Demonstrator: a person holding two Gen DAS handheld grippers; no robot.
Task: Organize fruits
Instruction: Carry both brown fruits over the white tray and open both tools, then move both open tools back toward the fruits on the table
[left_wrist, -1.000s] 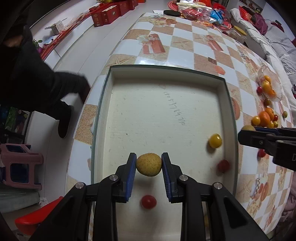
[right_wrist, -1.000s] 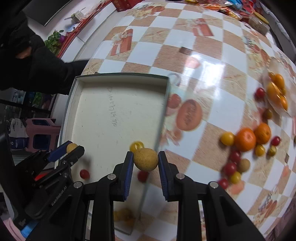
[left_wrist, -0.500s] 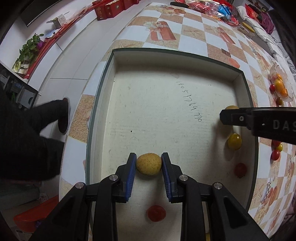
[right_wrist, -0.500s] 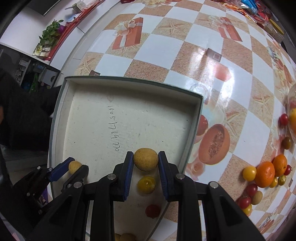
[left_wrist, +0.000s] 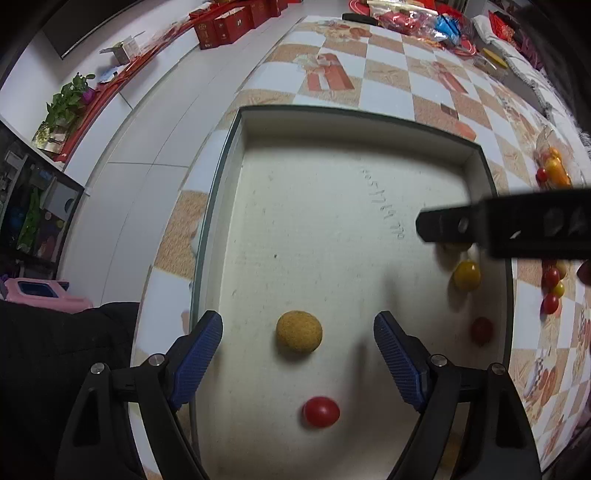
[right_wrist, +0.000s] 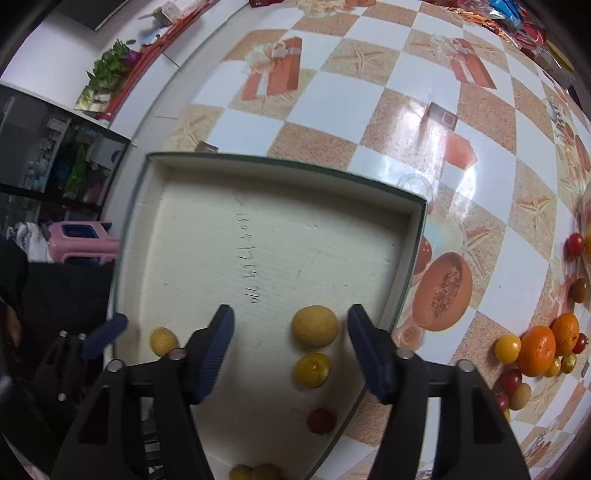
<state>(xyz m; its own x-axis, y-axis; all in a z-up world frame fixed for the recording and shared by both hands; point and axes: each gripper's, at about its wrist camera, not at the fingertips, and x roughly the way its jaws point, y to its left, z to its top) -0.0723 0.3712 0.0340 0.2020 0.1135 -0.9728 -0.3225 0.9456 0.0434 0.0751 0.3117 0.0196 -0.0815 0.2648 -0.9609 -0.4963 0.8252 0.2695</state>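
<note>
A shallow cream tray (left_wrist: 332, 206) with a dark green rim lies on the checkered table; it also shows in the right wrist view (right_wrist: 295, 236). My left gripper (left_wrist: 298, 350) is open, with a tan round fruit (left_wrist: 299, 329) lying on the tray floor between its blue pads. My right gripper (right_wrist: 290, 345) is open above the tray, with another tan round fruit (right_wrist: 314, 325) lying between its fingers. A yellow tomato (right_wrist: 312, 370) and a red tomato (right_wrist: 321, 421) lie near it. A red tomato (left_wrist: 320, 412) lies below the left fruit.
Loose oranges (right_wrist: 536, 350), red and yellow tomatoes (right_wrist: 508, 349) lie on the table right of the tray. Two tan fruits (right_wrist: 255, 472) sit at the tray's near edge. The right gripper's arm (left_wrist: 517, 229) crosses the left view. Red boxes (left_wrist: 229, 22) and packets stand far back.
Both grippers have opened and let go of their tan fruits, which now lie on the tray floor. The right gripper has moved further in over the tray.
</note>
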